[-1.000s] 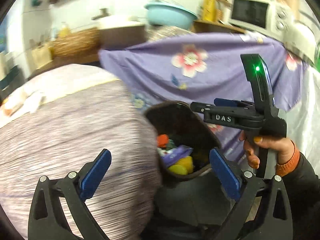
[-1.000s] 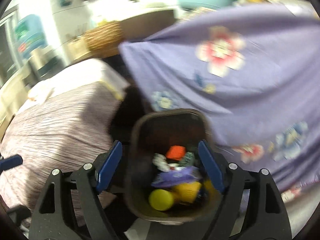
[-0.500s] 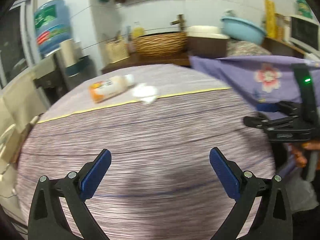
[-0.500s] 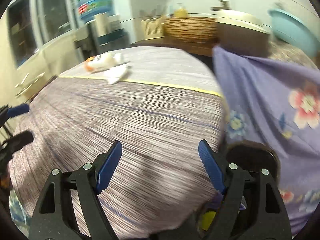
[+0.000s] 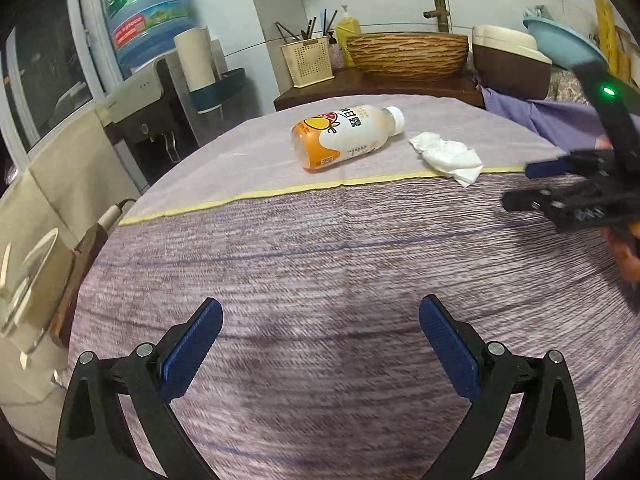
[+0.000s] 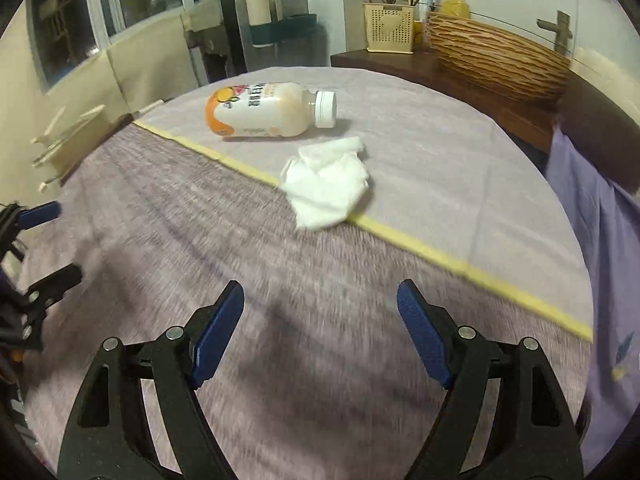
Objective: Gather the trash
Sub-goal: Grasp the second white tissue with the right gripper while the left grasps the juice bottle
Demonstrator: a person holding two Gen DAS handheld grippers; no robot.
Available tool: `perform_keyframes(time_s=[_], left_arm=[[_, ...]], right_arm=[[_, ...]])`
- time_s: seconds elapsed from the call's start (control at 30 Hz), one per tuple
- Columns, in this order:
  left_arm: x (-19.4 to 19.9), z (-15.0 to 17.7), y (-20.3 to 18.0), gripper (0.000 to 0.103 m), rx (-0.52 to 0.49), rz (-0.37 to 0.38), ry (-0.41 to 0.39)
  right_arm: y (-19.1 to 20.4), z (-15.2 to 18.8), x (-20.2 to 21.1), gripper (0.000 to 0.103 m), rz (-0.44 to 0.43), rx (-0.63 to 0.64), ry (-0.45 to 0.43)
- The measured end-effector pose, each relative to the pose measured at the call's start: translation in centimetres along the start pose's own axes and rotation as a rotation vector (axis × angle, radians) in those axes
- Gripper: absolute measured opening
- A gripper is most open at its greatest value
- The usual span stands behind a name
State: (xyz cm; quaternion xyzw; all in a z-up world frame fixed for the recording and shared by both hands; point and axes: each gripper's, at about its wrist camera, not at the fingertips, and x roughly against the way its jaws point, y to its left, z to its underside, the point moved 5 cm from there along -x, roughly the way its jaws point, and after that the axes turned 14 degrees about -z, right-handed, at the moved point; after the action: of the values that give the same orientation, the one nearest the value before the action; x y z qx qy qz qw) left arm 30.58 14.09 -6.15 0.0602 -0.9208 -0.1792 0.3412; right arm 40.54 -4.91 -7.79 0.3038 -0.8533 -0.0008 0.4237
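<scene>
Lying on its side at the far part of a round table draped in a striped mauve cloth, an orange-and-white plastic drink bottle with a white cap is seen from the left wrist camera, with a crumpled white paper tissue just beside it toward the cap end, its near corner resting across a thin yellow band in the cloth. The left gripper is held over bare cloth well short of both items, its blue-padded jaws spread wide with nothing between them. At the right edge the right gripper is glimpsed, gripped by a hand. A brown woven basket and a blue water jug are seen behind the table.

From the right wrist camera, the same bottle is shown with its cap pointing right, and the tissue is found nearer, straddling the yellow band. The right gripper is likewise held with its jaws wide apart and empty, above the cloth and apart from the tissue. The left gripper is caught at the left margin, also spread.
</scene>
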Motion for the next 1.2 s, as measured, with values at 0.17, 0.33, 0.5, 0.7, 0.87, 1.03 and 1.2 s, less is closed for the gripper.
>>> perform_keyframes(time_s=[0.17, 0.33, 0.5, 0.7, 0.87, 1.03, 1.2], left_arm=[[-2.1, -1.7, 0.4, 0.098, -0.054, 0.025, -0.016], [-4.7, -3.8, 0.0, 0.098, -0.092, 0.027, -0.021], [-6.1, -6.6, -0.8, 0.098, -0.195, 0.030, -0.089], [-8.3, -10.3, -2.6, 0.098, -0.350, 0.079, -0.094], [-10.6, -12.5, -5.3, 0.098, -0.570, 0.087, -0.098], [-14.0, -14.3, -7.2, 0.098, -0.706, 0.070, -0.021], [-15.3, -14.8, -8.3, 0.095, -0.764, 0.096, 0.015]], right_arm=[[0.0, -3.7, -4.2, 0.079, 0.018, 0.012, 0.026], [-0.2, -5.6, -6.7, 0.059, 0.052, 0.009, 0.048], [-0.1, -5.9, -6.3, 0.030, 0.035, 0.011, 0.050], [-0.4, -5.3, -3.7, 0.023, 0.017, 0.010, 0.010], [-0.6, -4.1, -1.5, 0.023, -0.006, -0.001, -0.015], [-0.4, -2.7, 0.7, 0.023, -0.026, -0.008, -0.039], [-0.6, -1.8, 2.5, 0.023, -0.037, -0.027, -0.065]])
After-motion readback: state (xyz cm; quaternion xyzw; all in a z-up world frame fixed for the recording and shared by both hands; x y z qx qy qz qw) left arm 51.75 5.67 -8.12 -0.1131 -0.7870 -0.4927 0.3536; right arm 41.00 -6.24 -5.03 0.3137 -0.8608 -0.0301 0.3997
